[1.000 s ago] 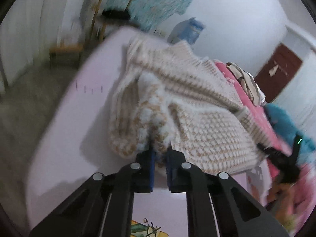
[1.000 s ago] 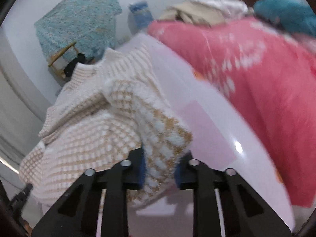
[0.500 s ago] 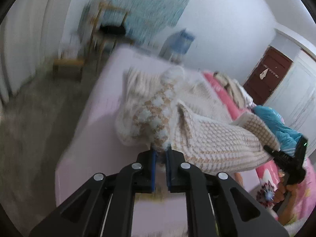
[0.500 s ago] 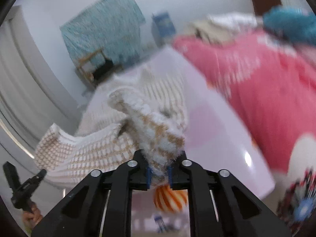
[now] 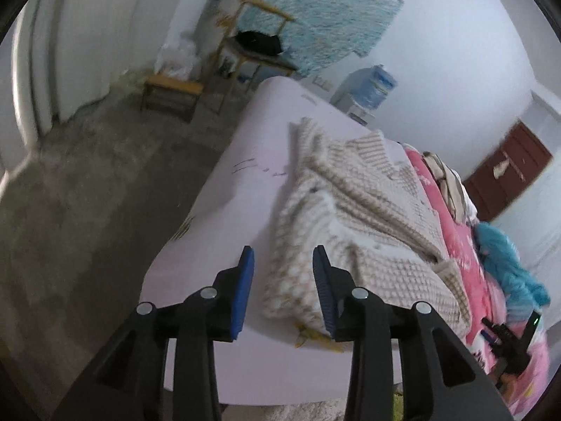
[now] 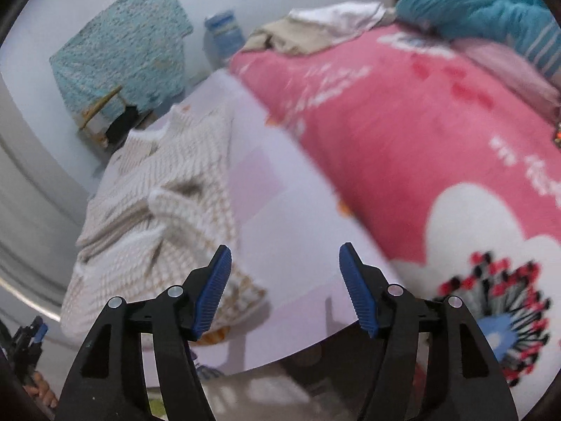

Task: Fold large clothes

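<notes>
The cream-and-tan knitted sweater (image 5: 354, 217) lies on the pale lilac bed sheet (image 5: 242, 189), near the foot edge of the bed, doubled over on itself so that thick layers lie stacked and one ribbed edge runs diagonally across the top. Judging by that bulk, at least one fold looks done, but the bundle is loose and uneven, with a lumpy near corner and a cuff or hem poking out on one side, so squaring up and probably a further fold seem left. The left gripper (image 5: 284, 270) is spread wide and holds nothing; the near corner of the sweater lies just ahead of it, showing between its blue pads (image 5: 243, 287) but apparently below them, not touching. The right gripper (image 6: 284, 280) is also wide apart and empty, over bare sheet, with the sweater (image 6: 164, 203) off to its left, its nearest corner just beside the left pad. To the right of the sheet lies a pink flowered blanket (image 6: 420, 122) with a teal garment (image 6: 473, 0) and pale clothes (image 6: 315, 28) heaped beyond it.
</notes>
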Demonstrator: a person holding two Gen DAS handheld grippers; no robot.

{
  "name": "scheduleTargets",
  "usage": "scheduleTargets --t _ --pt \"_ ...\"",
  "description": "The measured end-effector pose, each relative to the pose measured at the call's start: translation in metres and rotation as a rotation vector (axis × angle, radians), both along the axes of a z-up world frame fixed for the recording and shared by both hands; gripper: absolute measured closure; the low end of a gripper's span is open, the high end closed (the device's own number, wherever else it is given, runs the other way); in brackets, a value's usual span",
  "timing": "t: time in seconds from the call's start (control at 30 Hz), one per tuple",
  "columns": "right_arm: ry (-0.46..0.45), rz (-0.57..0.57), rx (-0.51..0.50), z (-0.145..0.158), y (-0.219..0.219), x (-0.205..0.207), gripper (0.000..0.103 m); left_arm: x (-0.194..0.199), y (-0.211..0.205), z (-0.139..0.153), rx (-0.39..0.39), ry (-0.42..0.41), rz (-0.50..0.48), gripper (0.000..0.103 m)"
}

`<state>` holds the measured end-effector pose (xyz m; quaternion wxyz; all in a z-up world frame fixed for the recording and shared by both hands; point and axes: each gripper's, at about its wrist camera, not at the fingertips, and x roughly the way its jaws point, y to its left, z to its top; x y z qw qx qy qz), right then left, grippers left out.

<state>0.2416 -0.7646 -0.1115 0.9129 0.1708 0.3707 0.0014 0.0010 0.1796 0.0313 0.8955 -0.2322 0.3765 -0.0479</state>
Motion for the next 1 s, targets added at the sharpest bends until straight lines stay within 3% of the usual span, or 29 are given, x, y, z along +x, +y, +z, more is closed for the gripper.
scheduleTargets --t 0.1,0.23,0.53,0.77,0.87,0.93,1.0 --pt "-0.029 0.005 -0.020 0.009 0.000 -0.007 0.038 0.015 -0.029 0.004 0.016 -0.018 -0.082 0.062" --pt "-0.056 0.120 -0.049 0.016 0.031 -0.005 0.032 0.034 -0.070 0.003 0.046 -0.006 -0.184 0.059" --pt "-0.030 0.359 -0.086 0.010 0.104 0.011 0.023 0.057 -0.151 -0.020 0.240 0.041 -0.357 0.055" --pt "-0.012 0.437 -0.198 -0.003 0.132 0.018 0.023 0.058 -0.157 -0.045 0.302 0.102 -0.375 0.048" --pt "0.057 0.417 -0.243 -0.022 0.124 0.023 0.023 0.058 -0.146 -0.052 0.279 0.119 -0.360 0.046" --pt "0.127 0.400 -0.230 -0.037 0.111 0.026 0.023 0.058 -0.138 -0.055 0.262 0.123 -0.355 0.046" --pt "0.142 0.401 -0.211 -0.040 0.106 0.025 0.023 0.057 -0.133 -0.054 0.253 0.124 -0.350 0.046"
